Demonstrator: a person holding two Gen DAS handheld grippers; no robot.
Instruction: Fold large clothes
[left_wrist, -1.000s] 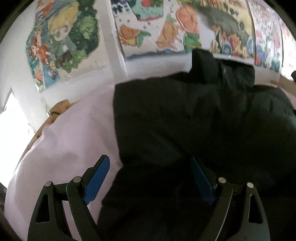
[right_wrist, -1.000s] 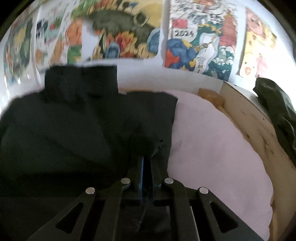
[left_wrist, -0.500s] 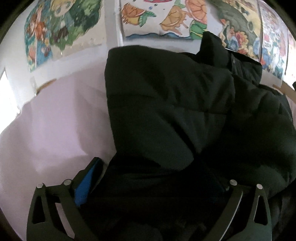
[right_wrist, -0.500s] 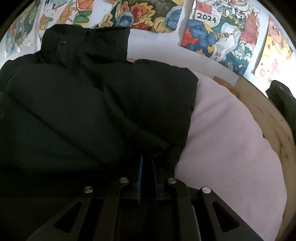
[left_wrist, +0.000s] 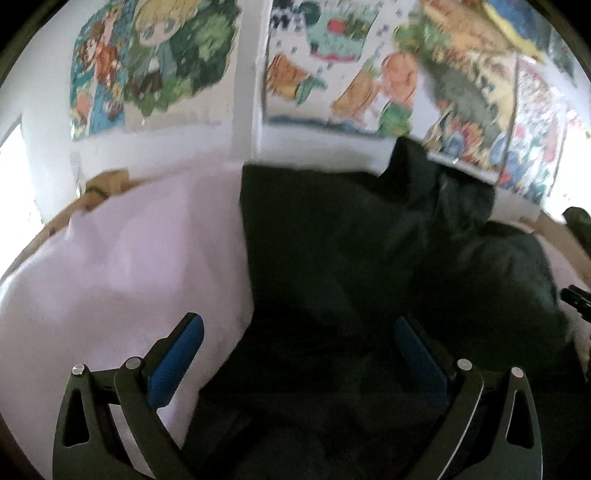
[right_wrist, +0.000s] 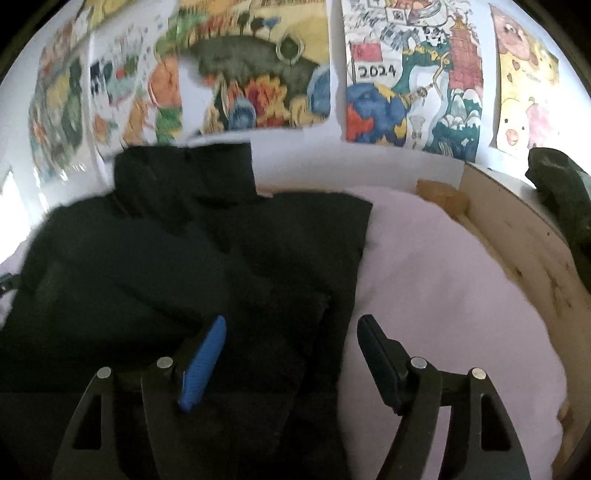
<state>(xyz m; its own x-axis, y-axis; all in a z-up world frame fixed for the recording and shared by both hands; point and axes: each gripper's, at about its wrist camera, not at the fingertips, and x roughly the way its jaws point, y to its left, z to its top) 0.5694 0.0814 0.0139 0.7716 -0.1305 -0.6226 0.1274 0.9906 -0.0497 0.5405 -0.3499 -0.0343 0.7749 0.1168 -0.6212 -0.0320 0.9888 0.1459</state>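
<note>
A large black padded jacket (left_wrist: 351, 258) lies on a pale pink sheet (left_wrist: 129, 266), its collar toward the wall and its sides folded inward. It also shows in the right wrist view (right_wrist: 177, 266). My left gripper (left_wrist: 295, 343) is open above the jacket's near left edge, with nothing between its blue pads (left_wrist: 173, 358). My right gripper (right_wrist: 291, 350) is open above the jacket's near right edge, one finger over the jacket and the other over the pink sheet (right_wrist: 443, 288). Neither holds cloth.
A wooden bed frame (right_wrist: 517, 240) runs along the right side with a dark green garment (right_wrist: 565, 199) on it. Colourful posters (right_wrist: 406, 74) cover the white wall behind. A tan object (left_wrist: 107, 184) sits at the far left corner.
My right gripper was shut on the jacket's edge and has opened and let go. Both grippers have pulled back and up from the jacket. The left stays open.
</note>
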